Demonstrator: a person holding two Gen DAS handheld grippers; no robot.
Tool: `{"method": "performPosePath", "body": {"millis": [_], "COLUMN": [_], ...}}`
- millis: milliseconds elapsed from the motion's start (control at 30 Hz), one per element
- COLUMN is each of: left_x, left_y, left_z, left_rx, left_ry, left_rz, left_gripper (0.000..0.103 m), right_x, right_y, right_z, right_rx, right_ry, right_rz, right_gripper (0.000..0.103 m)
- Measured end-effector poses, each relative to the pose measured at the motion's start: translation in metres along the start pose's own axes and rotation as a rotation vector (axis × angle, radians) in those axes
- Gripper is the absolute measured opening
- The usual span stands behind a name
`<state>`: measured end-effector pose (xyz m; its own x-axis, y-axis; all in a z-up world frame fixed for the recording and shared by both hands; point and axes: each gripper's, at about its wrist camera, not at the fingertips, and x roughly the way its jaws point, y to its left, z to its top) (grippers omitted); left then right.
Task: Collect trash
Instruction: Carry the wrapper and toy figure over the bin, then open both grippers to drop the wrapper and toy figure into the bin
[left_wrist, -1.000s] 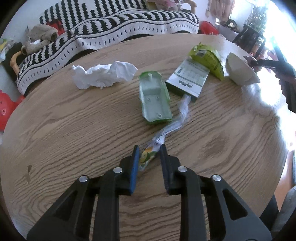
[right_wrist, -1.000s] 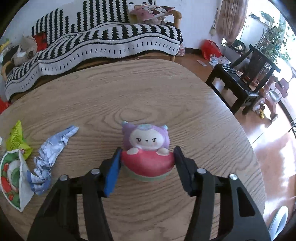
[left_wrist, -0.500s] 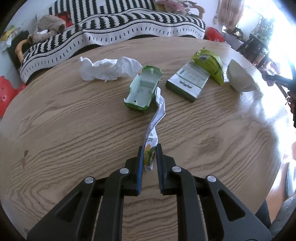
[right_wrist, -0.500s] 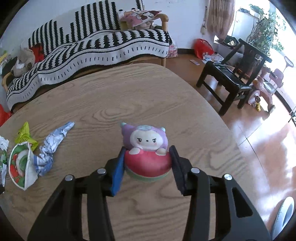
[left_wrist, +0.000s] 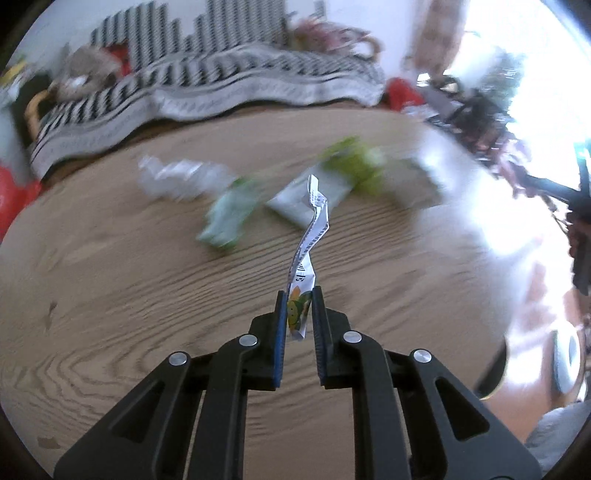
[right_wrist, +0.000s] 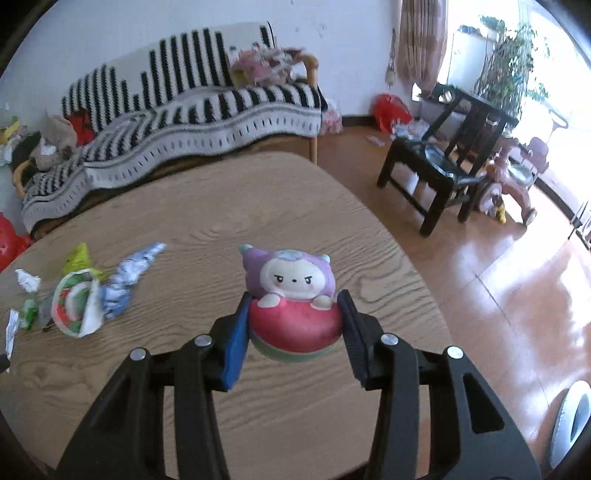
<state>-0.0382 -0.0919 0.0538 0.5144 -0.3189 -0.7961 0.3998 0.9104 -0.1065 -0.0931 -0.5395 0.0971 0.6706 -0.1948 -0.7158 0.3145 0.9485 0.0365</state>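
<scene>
A wrapper strip (left_wrist: 309, 236) is pinched in the left gripper (left_wrist: 299, 314), raised above the table (left_wrist: 110, 266) — a round toy (right_wrist: 291, 310) is clamped between the right gripper (right_wrist: 293, 325) jaws.

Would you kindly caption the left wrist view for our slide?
Left gripper jaws pinch a twisted snack wrapper above the trash-strewn wooden table.

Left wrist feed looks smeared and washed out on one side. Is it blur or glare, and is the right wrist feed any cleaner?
Left wrist view: motion blur smears the trash on the table, while the left gripper and its wrapper strip stay sharp; window glare whites out the right edge. Right wrist view: mostly crisp, the right gripper and the toy clear, slight blur on the left-hand trash, bright floor reflections at right.
</scene>
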Motion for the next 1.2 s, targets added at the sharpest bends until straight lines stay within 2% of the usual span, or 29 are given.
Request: {"method": "performPosePath", "body": {"millis": [100,200,300,433,533,633,800,1033,1200], "left_x": [-0.016,-0.02,-0.01,0.009,0.035,0.067,0.116,0.169,0.19], "left_y": [-0.053,-0.122,-0.185,-0.254,-0.292,-0.318,-0.341,-0.354,-0.36], "left_z": [0.011,0.016,0.005,-0.029,-0.057,-0.079,-0.098,-0.114,-0.115], "left_rx": [0.082,0.191,0.273,0.384,0.44,0.468,0.465,0.471,0.472], "left_ry": [-0.042,-0.041,0.018,0.117,0.208,0.29,0.381,0.495,0.523], "left_rz": [-0.094,-0.213,-0.33,-0.43,-0.457,-0.449,-0.427,-0.398,-0.389], "left_gripper": [0.012,0.012,0.012,0.012,0.012,0.012,0.012,0.012,0.012], "right_x": [-0.043,-0.077,-0.1,-0.108,-0.094,-0.074,-0.03,0.002,0.013], "right_y": [-0.001,-0.007,-0.017,-0.042,-0.062,-0.081,-0.107,-0.119,-0.124], "right_z": [-0.011,-0.035,-0.074,-0.134,-0.177,-0.217,-0.269,-0.302,-0.306], "right_rx": [-0.009,-0.015,-0.027,0.04,0.117,0.208,0.34,0.404,0.411], "right_ry": [-0.057,-0.078,-0.072,0.002,0.09,0.175,0.297,0.376,0.406], "right_rz": [0.027,0.048,0.016,0.012,0.016,0.032,0.051,0.063,0.066], "right_gripper": [0.046,0.046,0.046,0.046,0.046,0.046,0.046,0.046,0.046]}}
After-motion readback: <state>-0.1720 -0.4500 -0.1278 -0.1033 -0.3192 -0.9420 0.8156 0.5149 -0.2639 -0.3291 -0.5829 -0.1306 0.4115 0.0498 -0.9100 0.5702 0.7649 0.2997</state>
